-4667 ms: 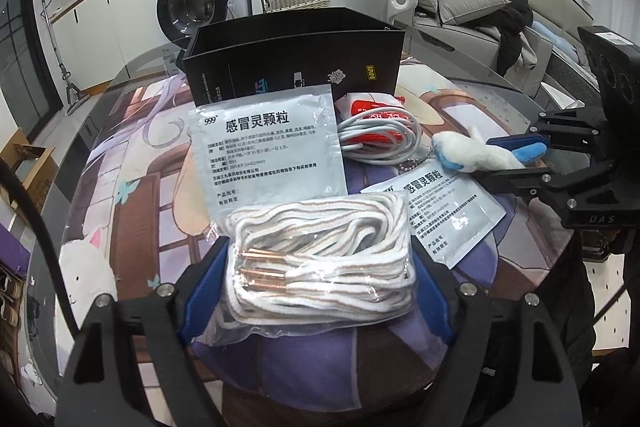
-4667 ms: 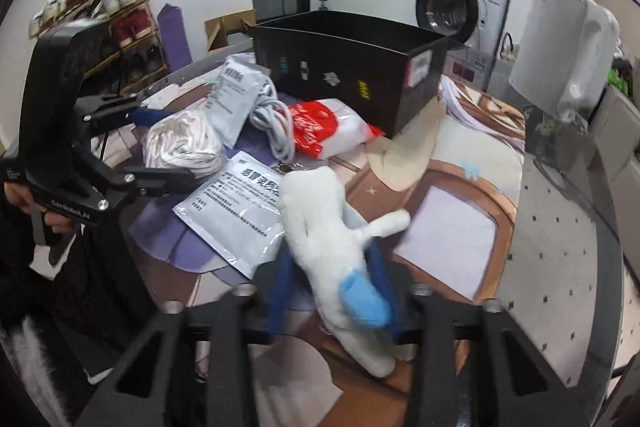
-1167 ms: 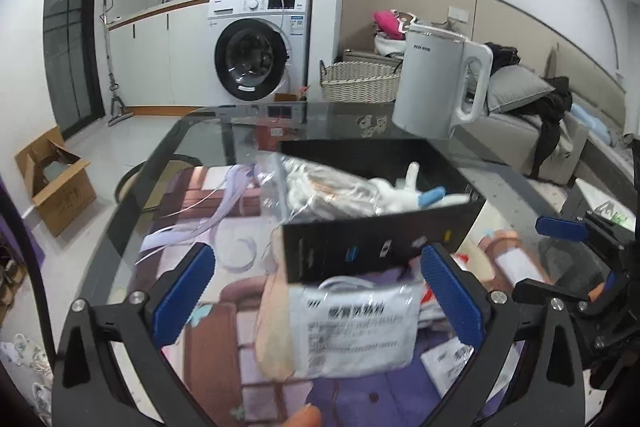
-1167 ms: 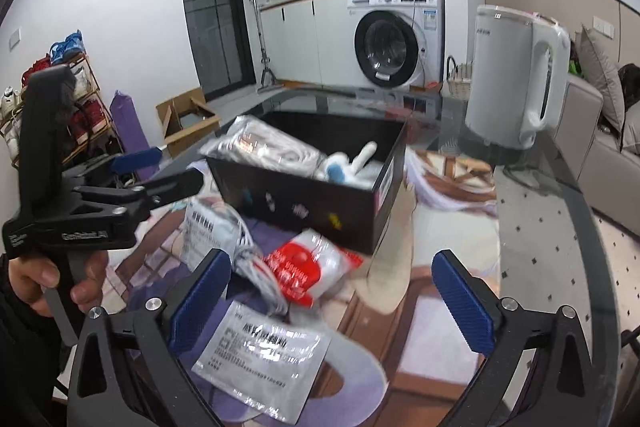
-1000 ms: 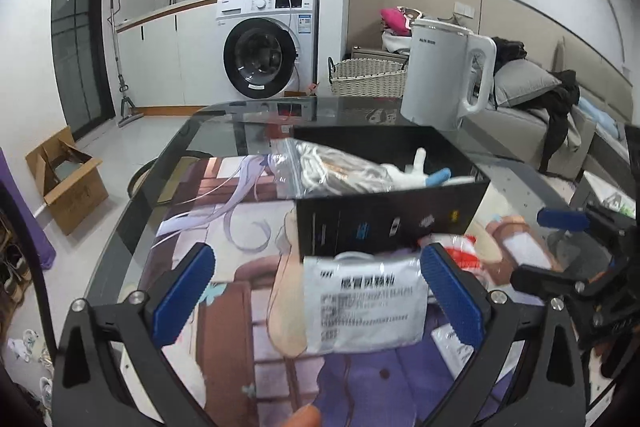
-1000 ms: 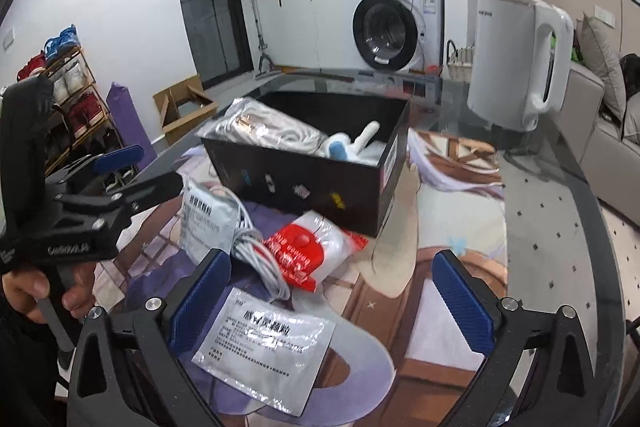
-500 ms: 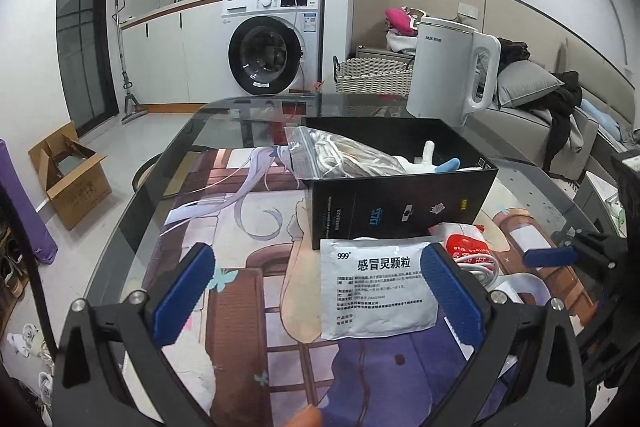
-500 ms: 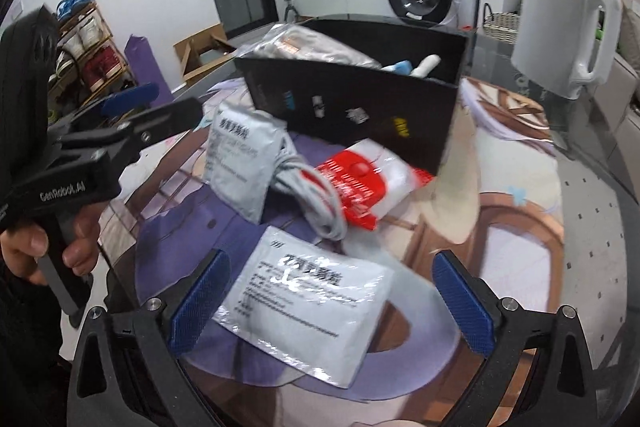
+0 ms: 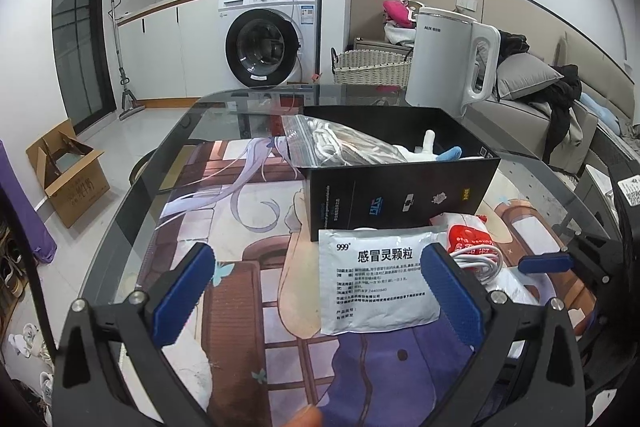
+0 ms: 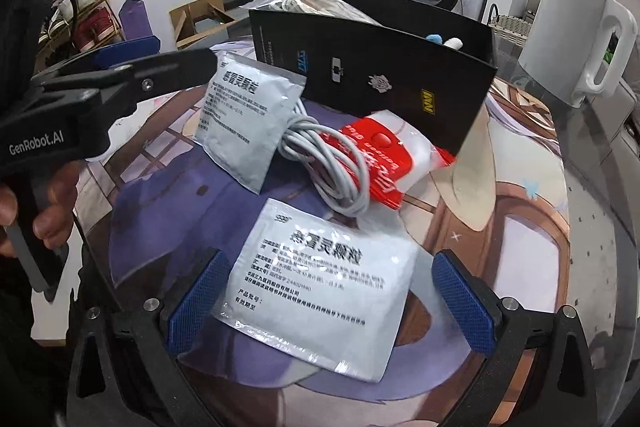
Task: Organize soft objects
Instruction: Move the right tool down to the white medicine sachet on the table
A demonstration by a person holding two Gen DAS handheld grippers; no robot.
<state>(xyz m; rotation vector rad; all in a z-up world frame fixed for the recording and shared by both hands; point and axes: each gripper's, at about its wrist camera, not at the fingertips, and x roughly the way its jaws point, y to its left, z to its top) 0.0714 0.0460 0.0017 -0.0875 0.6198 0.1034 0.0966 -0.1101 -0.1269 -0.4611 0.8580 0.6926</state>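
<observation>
A black box (image 9: 400, 195) (image 10: 372, 75) on the table holds a clear bag of white rope (image 9: 340, 145) and a white plush toy with a blue tip (image 9: 436, 151). In front of it lie a silver medicine sachet (image 9: 376, 279) (image 10: 248, 119), a coiled white cable (image 10: 328, 163) (image 9: 478, 263), a red-and-white pack (image 10: 384, 155) (image 9: 466, 237) and a second sachet (image 10: 320, 279). My left gripper (image 9: 316, 291) (image 10: 160, 63) is open and empty, hovering over the first sachet. My right gripper (image 10: 326, 299) is open, its jaws either side of the second sachet; its blue fingertip (image 9: 544, 263) shows at the right.
A white electric kettle (image 9: 452, 63) (image 10: 576, 35) stands behind the box at the table's far right. The glass table (image 9: 168, 163) carries an illustrated mat. Beyond are a washing machine (image 9: 268, 43), a wicker basket (image 9: 372, 67), a cardboard box (image 9: 68, 171) and a sofa (image 9: 560, 115).
The rope bag and plush toy, earlier held in my grippers, now lie in the box. Both grippers have opened and come back low over the sachets in front of the box.
</observation>
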